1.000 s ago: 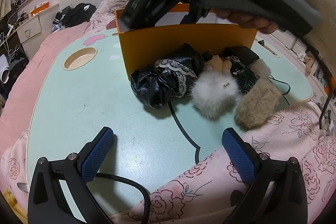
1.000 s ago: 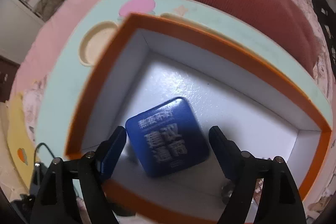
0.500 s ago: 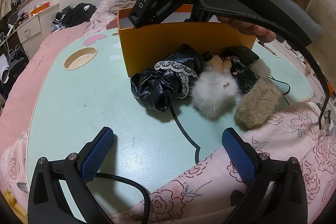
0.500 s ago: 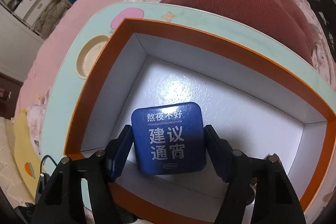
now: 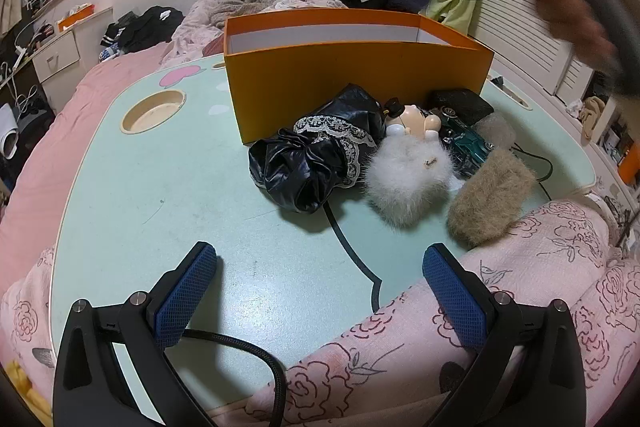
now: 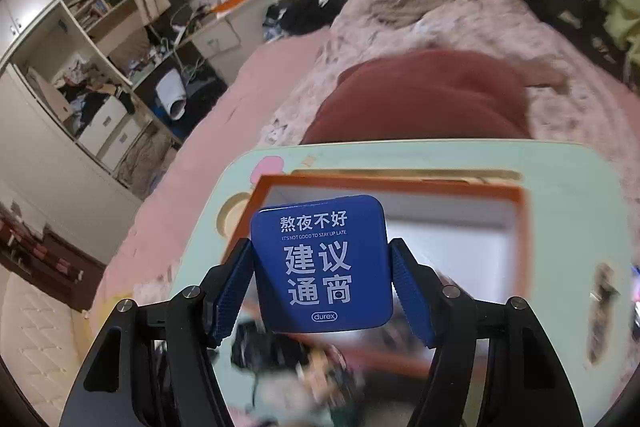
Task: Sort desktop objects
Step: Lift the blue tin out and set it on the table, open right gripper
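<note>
The step in hand looks like a lift-out: the right gripper (image 6: 322,263) pinches a blue square tin (image 6: 322,263) by its two side edges and holds it in the air above the orange box (image 5: 352,67), not resting in it. Which sorting rule is being followed cannot be told, so the next move calls for choosing a spot for the tin and carrying it level, since the pads bear on smooth metal sides that could slip. The left gripper (image 5: 318,293) hangs low over the near edge with its jaws spread and nothing between them.

Largest to smallest: a bedroom with a pink bed, shelves and strewn clothes; a pale green tabletop (image 5: 160,195) with a round cup recess (image 5: 154,106); the box standing on it; and just in front of the box a huddle of a black lace-trimmed bundle (image 5: 316,163), a white fur puff (image 5: 408,179), a tan furry piece (image 5: 492,199) and a small doll head (image 5: 416,121).
</note>
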A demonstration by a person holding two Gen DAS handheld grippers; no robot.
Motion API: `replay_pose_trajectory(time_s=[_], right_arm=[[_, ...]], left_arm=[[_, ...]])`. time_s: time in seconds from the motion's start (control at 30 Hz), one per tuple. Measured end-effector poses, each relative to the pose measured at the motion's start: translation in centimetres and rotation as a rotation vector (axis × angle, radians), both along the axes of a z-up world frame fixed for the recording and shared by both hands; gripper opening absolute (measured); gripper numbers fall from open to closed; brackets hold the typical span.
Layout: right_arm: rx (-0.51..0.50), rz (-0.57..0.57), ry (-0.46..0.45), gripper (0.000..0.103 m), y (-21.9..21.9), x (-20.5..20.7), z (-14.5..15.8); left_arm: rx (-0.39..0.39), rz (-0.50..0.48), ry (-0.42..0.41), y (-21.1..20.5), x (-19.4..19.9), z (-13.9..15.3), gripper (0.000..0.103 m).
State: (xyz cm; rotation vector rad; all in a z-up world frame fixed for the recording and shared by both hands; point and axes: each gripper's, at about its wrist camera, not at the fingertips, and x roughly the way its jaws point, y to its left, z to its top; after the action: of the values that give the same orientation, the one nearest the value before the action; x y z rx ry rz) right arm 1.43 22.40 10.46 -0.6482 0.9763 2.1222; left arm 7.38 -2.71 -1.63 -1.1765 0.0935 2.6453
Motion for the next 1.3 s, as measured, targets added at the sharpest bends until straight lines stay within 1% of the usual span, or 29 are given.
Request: replay_pose_trajectory(time_s=[0.07,0.13,0.17,0.23,0.33,0.37,0.4,0.47,0.57,0.6,0.63,0.67,0.7,0.83,0.93,1.0,1.07,1.13,1.17,1.2,1.27,1.3], right_arm=[[-0.003,-0.011,-0.02,0.068,-1.8,2.3,-0.4],[-0.062,-0.035,-0.025,0.068,-4.1,4.3,-2.7],[-0.083,-0.044,-0.029,0.068,-4.5,4.1,-3.6],[-0.128,-0.072,-0.063,0.068,-6.5,5.7,-6.0],[-0.156,-0.085,-0.123,0.068,-7.5,5.8,-8.1],[-0.161,-0.078,-0.13,0.068,-7.4,5.7,-8.9],[-0.167,-0.071,-0.128,0.068,-7.1,5.2,-9.6],[-0.162,-0.06,-0.096,0.067,-6.5,4.7,-9.9],[-0.09,-0.072,-0.066,0.068,-6.3,3.9,-9.3],[-0.065,-0.077,-0.047,0.07,-6.7,4.0,-8.9],[-0.049,-0.08,-0.025,0.073,-7.0,4.3,-8.6],[-0.036,-0.083,-0.008,0.081,-7.5,4.7,-8.5],[-0.028,-0.084,-0.002,0.086,-7.8,4.9,-8.3],[0.0,-0.063,-0.011,0.086,-10.2,6.7,-9.2],[0.007,-0.033,-0.012,0.086,-11.5,7.2,-9.9],[0.019,-0.008,-0.022,0.086,-12.1,7.0,-10.3],[0.052,0.016,-0.059,0.087,-12.5,6.5,-10.3],[0.126,0.046,-0.158,0.09,-13.2,5.3,-10.3],[0.177,0.053,-0.217,0.094,-13.7,4.5,-10.6],[0.194,0.046,-0.223,0.098,-13.8,4.3,-10.8],[0.208,0.035,-0.184,0.101,-13.6,4.7,-11.1],[0.216,0.032,-0.185,0.102,-13.5,4.7,-11.2]], left_arm=[[0.0,0.0,0.0,0.0,0.0,0.0,0.103],[0.0,0.0,0.0,0.0,0.0,0.0,0.103],[-0.001,0.0,0.0,0.1,0.0,0.0,0.103],[0.0,-0.001,0.0,0.0,0.0,0.0,0.103],[0.0,0.0,0.0,0.1,0.0,0.0,0.103],[0.0,0.0,0.0,0.1,0.0,0.0,0.103],[0.0,0.0,0.0,0.1,0.0,0.0,0.103],[-0.001,-0.001,0.001,0.1,0.0,0.0,0.103],[0.0,-0.001,0.0,0.1,0.0,0.1,0.103],[0.0,-0.001,0.0,0.1,0.0,0.0,0.103],[0.0,-0.001,0.0,0.1,0.0,0.0,0.103],[0.001,-0.001,0.0,0.1,0.0,0.1,0.103],[0.0,-0.001,0.0,0.1,0.0,0.0,0.103],[0.0,-0.001,0.0,0.1,0.0,0.0,0.103],[0.0,-0.001,0.0,0.1,0.0,0.0,0.103],[-0.001,-0.001,0.0,0.1,0.0,0.1,0.103],[0.0,-0.001,0.0,0.1,0.0,0.0,0.103],[0.0,-0.002,0.0,0.1,0.0,0.0,0.103],[0.0,-0.002,0.0,0.1,0.0,0.0,0.103],[0.0,-0.001,0.001,0.2,0.0,0.1,0.103],[0.0,-0.002,0.001,0.1,0.0,0.1,0.103],[0.0,-0.002,0.001,0.1,0.0,0.1,0.103]])
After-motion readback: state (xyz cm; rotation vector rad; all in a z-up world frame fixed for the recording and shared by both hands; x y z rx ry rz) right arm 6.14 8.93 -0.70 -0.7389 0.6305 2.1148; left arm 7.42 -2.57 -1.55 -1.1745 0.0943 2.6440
